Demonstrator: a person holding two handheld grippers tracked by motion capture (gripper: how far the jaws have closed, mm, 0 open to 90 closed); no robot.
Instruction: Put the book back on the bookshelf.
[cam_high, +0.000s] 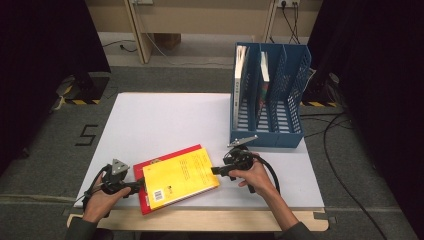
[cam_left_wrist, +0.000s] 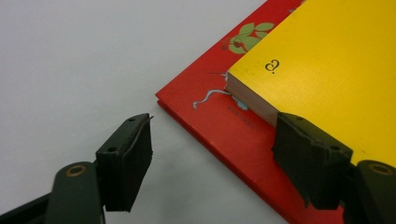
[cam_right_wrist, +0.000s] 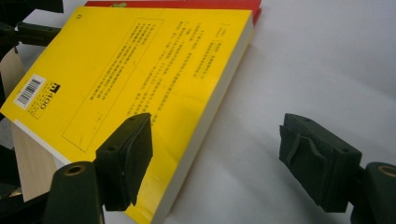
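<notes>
Two books stacked near the front edge of the white worktop (cam_high: 165, 115): yellow book (cam_high: 181, 176), thick paperback with barcode and printed text on the cover, lying askew on a thinner red book (cam_high: 165, 159) with a leaf motif. Blue file rack (cam_high: 270, 95) at the far right, three compartments, holding two upright books. Left gripper (cam_high: 141, 185) at the stack's left corner, jaws apart, one jaw over the yellow cover, nothing clamped. Right gripper (cam_high: 214, 170) at the yellow book's right edge, jaws wide apart, straddling that edge, not gripping.
</notes>
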